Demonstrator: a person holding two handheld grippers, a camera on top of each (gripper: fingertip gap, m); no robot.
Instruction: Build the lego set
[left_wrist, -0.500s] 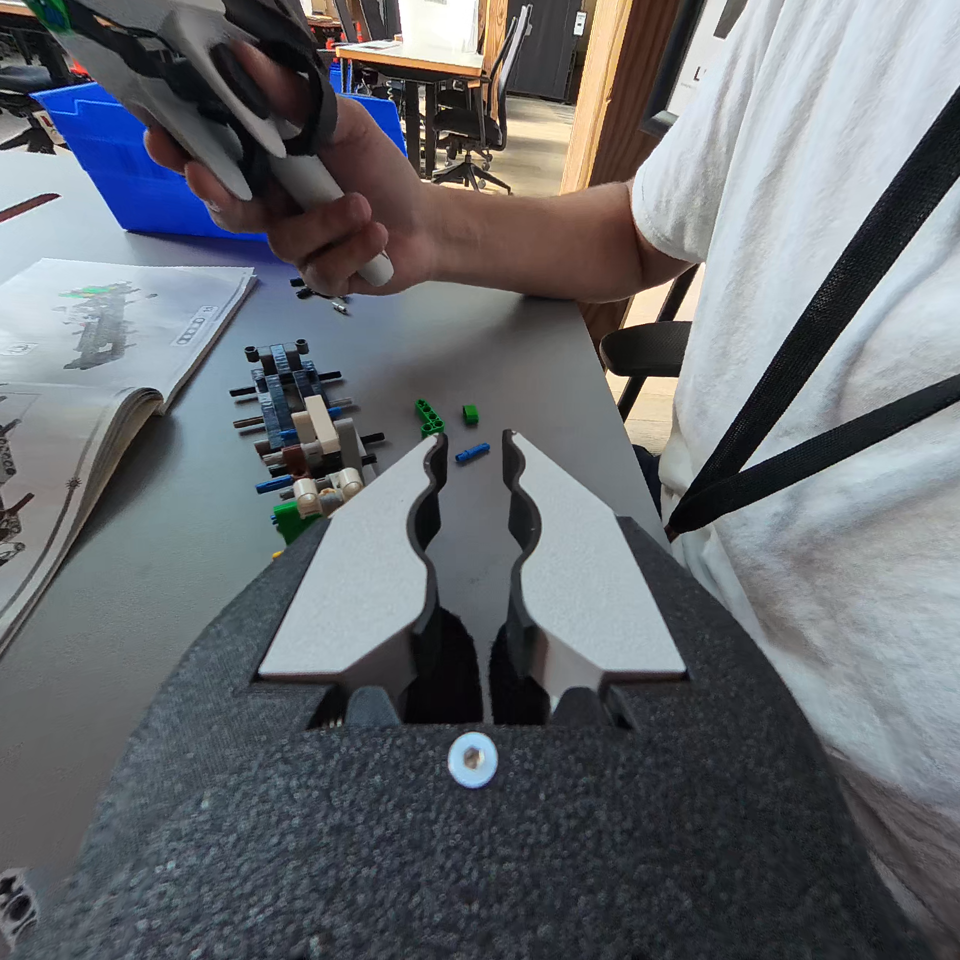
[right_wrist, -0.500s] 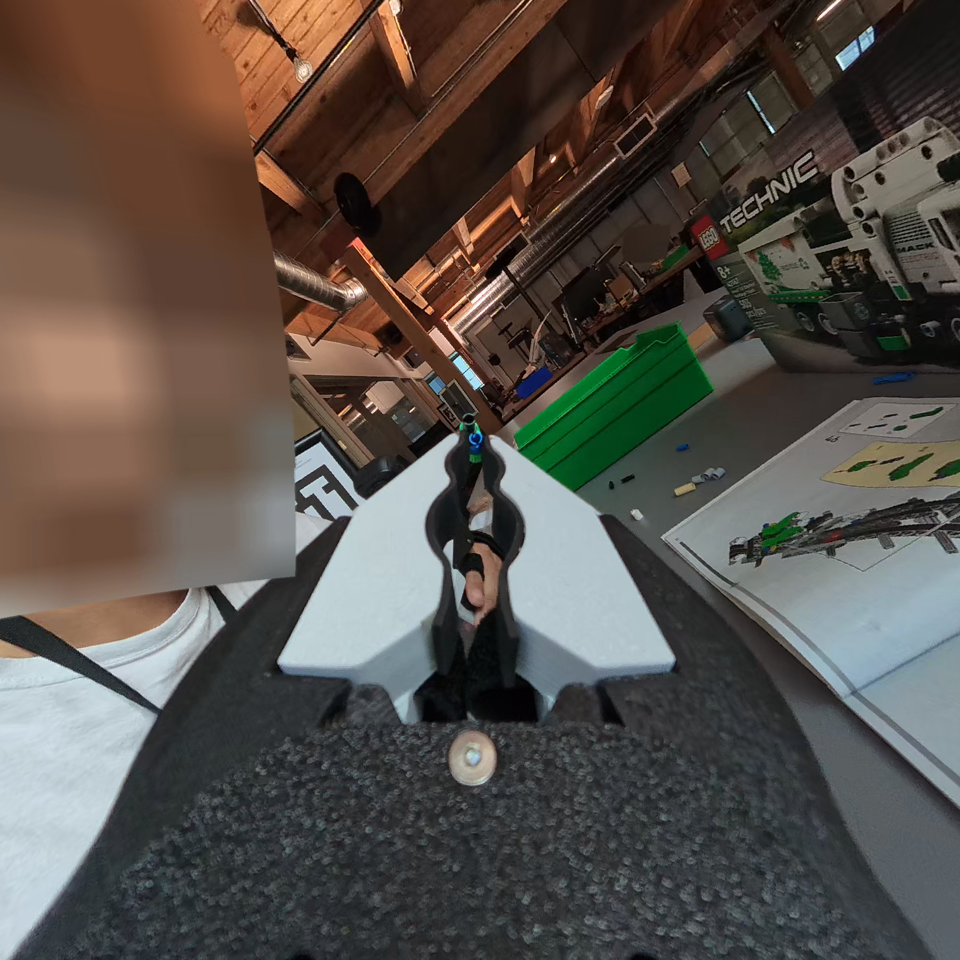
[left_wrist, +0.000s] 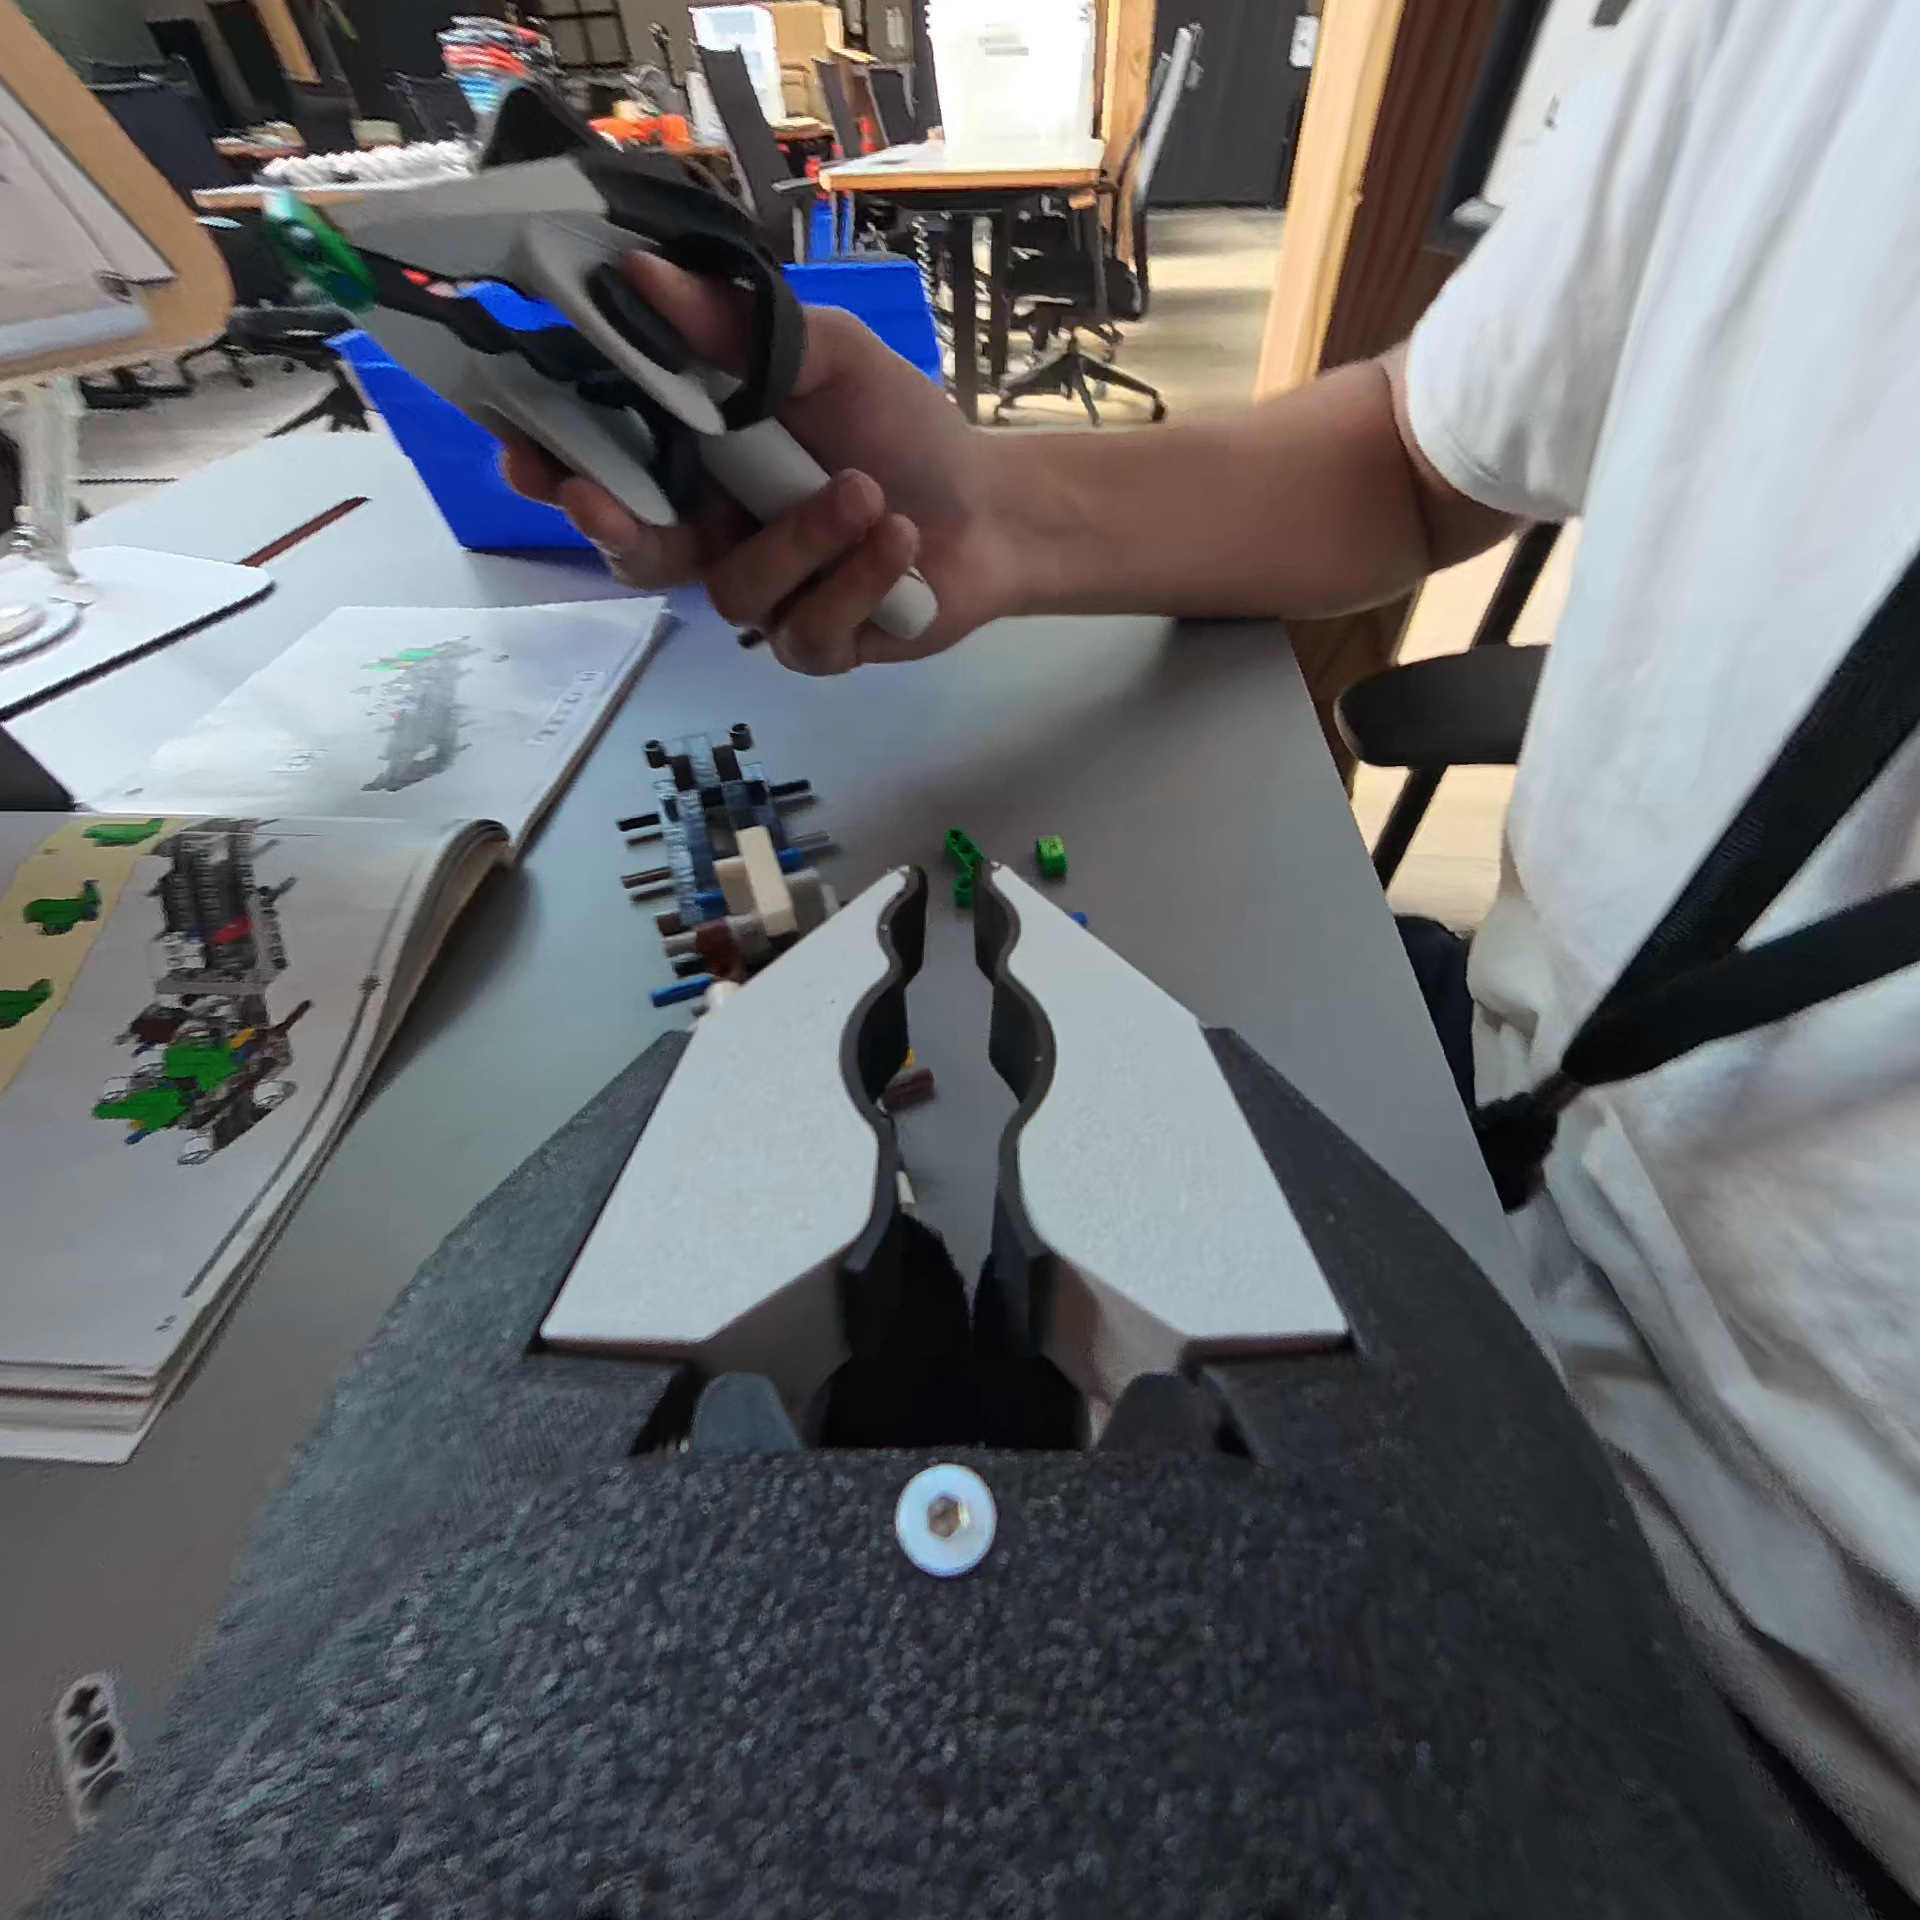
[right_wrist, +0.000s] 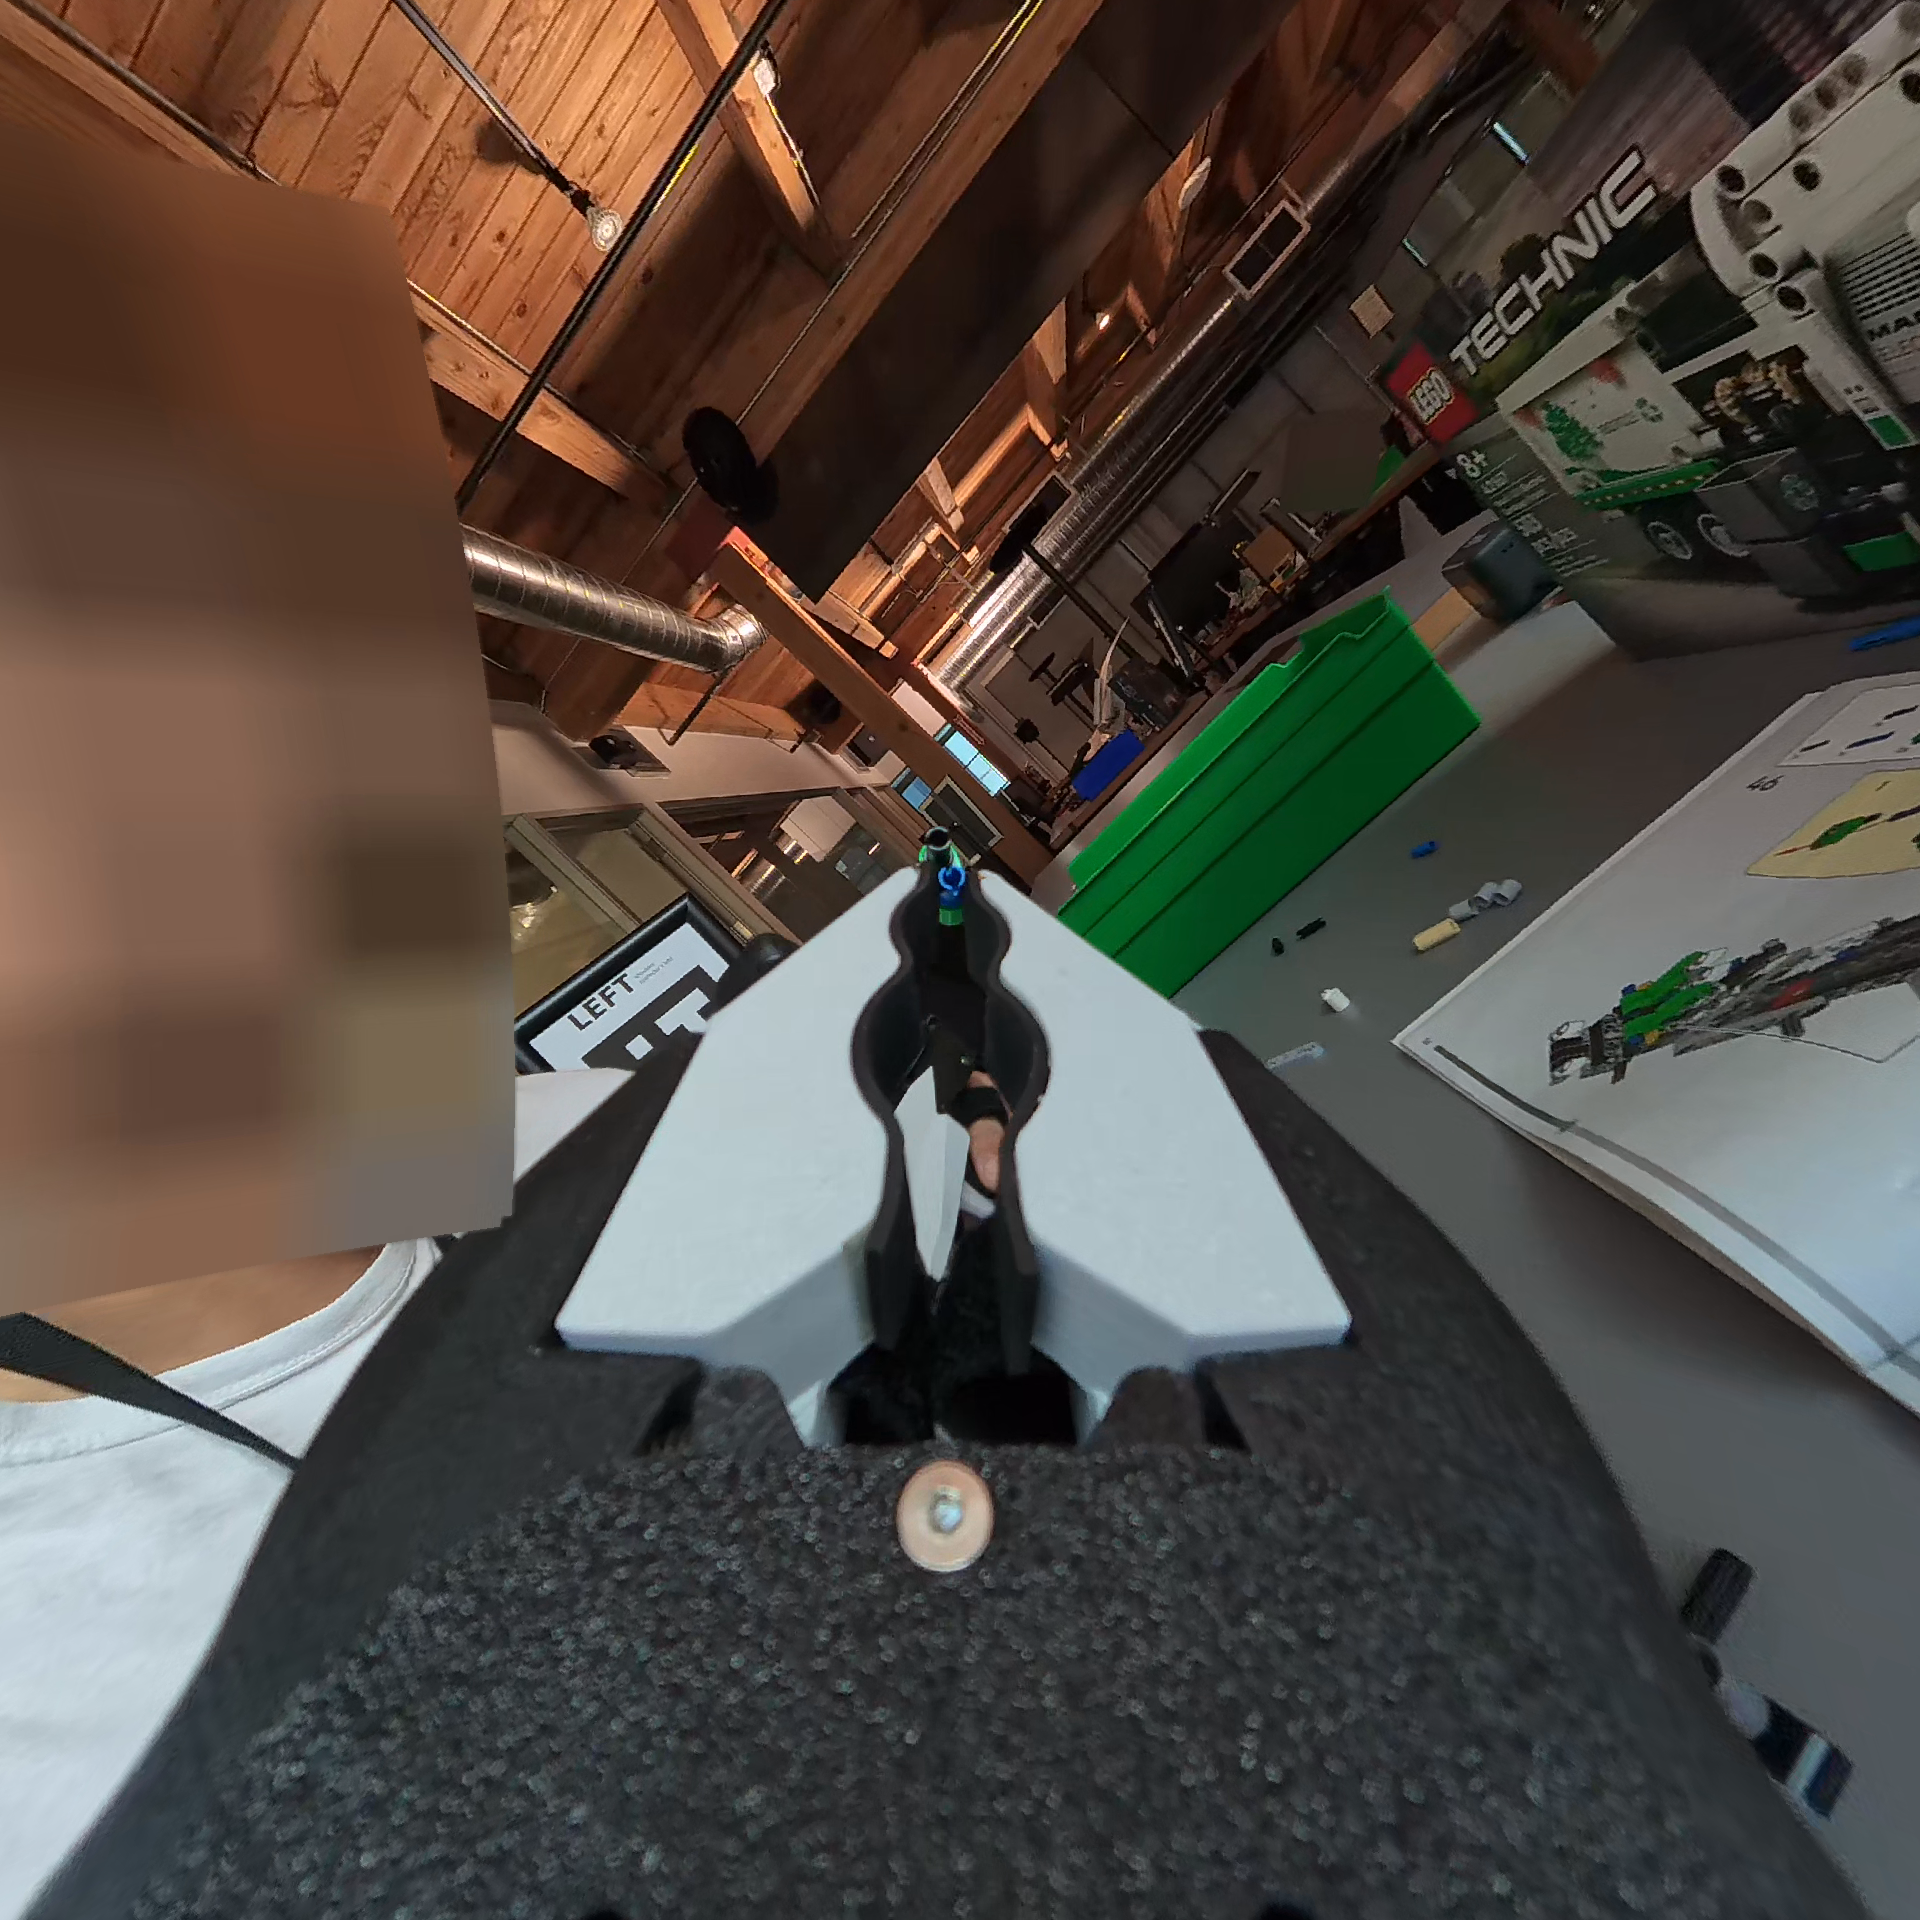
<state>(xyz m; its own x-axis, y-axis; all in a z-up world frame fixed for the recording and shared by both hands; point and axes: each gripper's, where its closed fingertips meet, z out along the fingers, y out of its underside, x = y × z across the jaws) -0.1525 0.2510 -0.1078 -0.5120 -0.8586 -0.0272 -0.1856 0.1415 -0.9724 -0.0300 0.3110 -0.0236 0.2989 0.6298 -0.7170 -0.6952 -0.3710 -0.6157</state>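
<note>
Open-plan office/workshop, desks (left_wrist: 961, 166) w/ office chairs (left_wrist: 1070, 312), exposed ducts (right_wrist: 613, 613), timber ceiling (right_wrist: 343, 135)

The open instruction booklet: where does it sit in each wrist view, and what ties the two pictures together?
Left wrist view: the instruction booklet lies open on the grey table, left of the left gripper.
Right wrist view: it lies at the right edge, beyond the right gripper.
Shared landmark: the person's white T-shirt, on the right in the left view and lower left in the right view.

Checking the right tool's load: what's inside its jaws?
A small green piece with a blue pin is pinched at the right gripper's tip. How far it reaches inside the jaws is covered.
</note>
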